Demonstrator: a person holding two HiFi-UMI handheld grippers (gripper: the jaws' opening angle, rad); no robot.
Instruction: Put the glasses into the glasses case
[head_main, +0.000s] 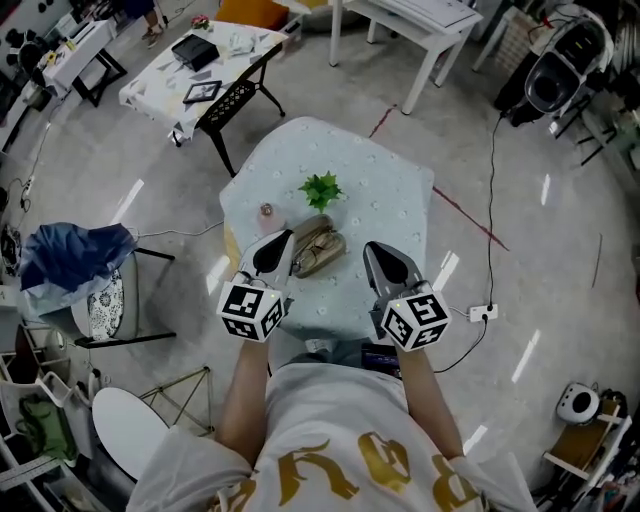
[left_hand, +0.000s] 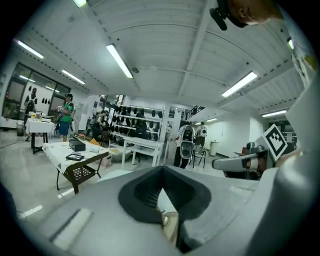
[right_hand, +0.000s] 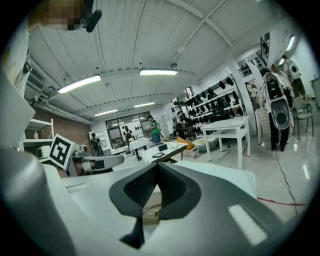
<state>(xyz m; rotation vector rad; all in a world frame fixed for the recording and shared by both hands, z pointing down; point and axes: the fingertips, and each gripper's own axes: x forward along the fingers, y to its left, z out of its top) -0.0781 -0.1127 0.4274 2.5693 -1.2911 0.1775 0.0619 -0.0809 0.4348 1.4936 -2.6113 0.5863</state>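
An open tan glasses case (head_main: 322, 252) lies on the small table (head_main: 390, 195), with dark-rimmed glasses (head_main: 310, 255) lying in or on it; I cannot tell which. My left gripper (head_main: 283, 243) hovers just left of the case, its jaws together and empty. My right gripper (head_main: 372, 250) hangs a little to the right of the case, also shut on nothing. In the left gripper view the left gripper (left_hand: 161, 172) has its tips meeting, and a bit of the case (left_hand: 169, 222) shows below. In the right gripper view the right gripper (right_hand: 156, 169) is closed too, with the case (right_hand: 150, 209) seen through the gap.
A small green plant (head_main: 321, 189) stands behind the case and a small pinkish object (head_main: 267, 211) to its left. A chair with blue cloth (head_main: 75, 252) stands at the left, a cluttered table (head_main: 165, 75) at the back left, and a power strip with a cable (head_main: 482, 313) on the floor at the right.
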